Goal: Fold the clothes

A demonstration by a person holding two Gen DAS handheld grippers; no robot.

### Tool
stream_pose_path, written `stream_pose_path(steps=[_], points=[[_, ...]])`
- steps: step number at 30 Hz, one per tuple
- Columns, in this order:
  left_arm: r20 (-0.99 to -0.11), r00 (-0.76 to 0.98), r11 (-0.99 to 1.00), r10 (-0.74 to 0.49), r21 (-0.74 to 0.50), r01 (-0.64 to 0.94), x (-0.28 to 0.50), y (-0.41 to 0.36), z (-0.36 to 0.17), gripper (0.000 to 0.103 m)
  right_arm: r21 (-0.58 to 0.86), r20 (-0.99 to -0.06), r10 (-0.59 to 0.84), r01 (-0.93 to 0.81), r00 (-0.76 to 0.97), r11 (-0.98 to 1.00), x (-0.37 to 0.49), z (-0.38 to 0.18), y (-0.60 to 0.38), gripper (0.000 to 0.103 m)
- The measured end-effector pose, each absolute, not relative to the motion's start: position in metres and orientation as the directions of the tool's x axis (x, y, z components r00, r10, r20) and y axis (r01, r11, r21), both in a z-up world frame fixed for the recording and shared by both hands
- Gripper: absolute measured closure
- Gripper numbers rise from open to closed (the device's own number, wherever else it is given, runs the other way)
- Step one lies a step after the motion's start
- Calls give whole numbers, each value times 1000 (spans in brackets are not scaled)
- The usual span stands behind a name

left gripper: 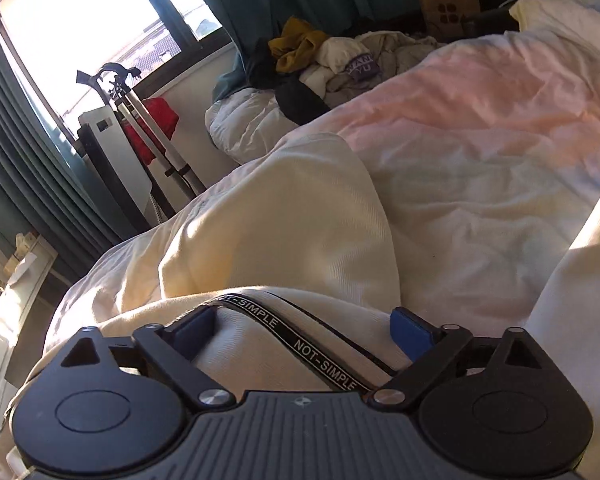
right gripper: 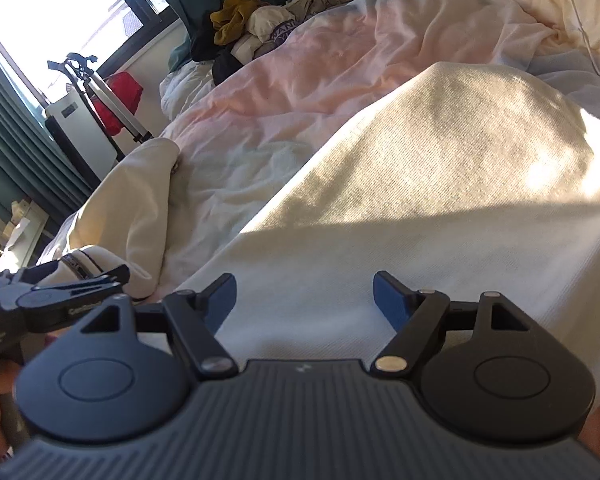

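Cream knit garment (left gripper: 268,216) with a black "NOT-SIMPLE" band (left gripper: 300,340) lies on the bed (left gripper: 480,152), under the left gripper (left gripper: 304,330), whose fingers are spread. Right view: right gripper (right gripper: 304,300) released over it; clothes pile (right gripper: 260,28) at 11 o'clock.

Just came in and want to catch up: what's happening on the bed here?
A person is folding a cream garment spread on the bed's pale duvet, with a claw in each hand. The left claw is open over the part with the black NOT-SIMPLE band; the right claw is open over the garment's broad panel. Neither grips the fabric. A pile of unfolded clothes waits at the far edge.
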State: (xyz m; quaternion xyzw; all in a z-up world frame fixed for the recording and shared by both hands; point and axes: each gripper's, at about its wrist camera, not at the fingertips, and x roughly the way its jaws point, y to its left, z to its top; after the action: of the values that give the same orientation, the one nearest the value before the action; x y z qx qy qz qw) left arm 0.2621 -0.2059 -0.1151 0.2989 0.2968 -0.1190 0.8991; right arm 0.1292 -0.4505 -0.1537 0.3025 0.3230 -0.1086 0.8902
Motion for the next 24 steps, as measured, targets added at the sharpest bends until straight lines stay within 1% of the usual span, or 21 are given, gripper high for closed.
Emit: stream_pose_path(steps=[1, 2, 3, 4, 6, 8, 10, 16, 18, 21, 23, 24], points=[[-605, 796, 801, -24, 464, 377, 268, -205, -117, 45, 450, -637, -13, 385, 771, 806, 132, -155, -449, 26], [-605, 796, 809, -12, 462, 363, 274, -204, -120, 55, 430, -634, -27, 382, 773, 818, 136, -157, -447, 26], [-605, 797, 817, 1, 460, 348, 280, -203, -122, 73, 397, -636, -45, 377, 770, 837, 140, -158, -443, 26], [-605, 796, 824, 13, 457, 333, 286, -202, -124, 84, 363, -638, -62, 372, 767, 854, 144, -160, -439, 25], [-630, 776, 860, -18, 386, 333, 297, -191, -115, 88, 309, -633, -84, 350, 770, 884, 150, -162, -432, 24], [-641, 766, 871, -48, 349, 347, 302, -182, -102, 90, 276, -630, -95, 336, 771, 900, 154, -163, -427, 24], [-627, 776, 888, -71, 314, 335, 303, -171, -85, 91, 255, -629, -101, 328, 770, 910, 156, -163, -424, 24], [-569, 811, 932, -133, 207, 299, 304, -137, -33, 95, 261, -629, -106, 337, 770, 905, 161, -165, -424, 24], [-518, 849, 958, -102, 179, 225, 317, -121, -12, 96, 260, -628, -107, 338, 771, 904, 161, -165, -424, 24], [-464, 886, 982, 8, 170, 80, 350, -91, 8, 96, 259, -627, -109, 338, 771, 905, 162, -164, -423, 24], [-468, 878, 986, 103, 163, -28, 377, -66, 8, 96, 264, -622, -102, 331, 776, 906, 163, -164, -423, 24], [-483, 864, 985, 140, 155, -73, 388, -53, 4, 96, 269, -619, -95, 324, 780, 907, 164, -164, -422, 24]])
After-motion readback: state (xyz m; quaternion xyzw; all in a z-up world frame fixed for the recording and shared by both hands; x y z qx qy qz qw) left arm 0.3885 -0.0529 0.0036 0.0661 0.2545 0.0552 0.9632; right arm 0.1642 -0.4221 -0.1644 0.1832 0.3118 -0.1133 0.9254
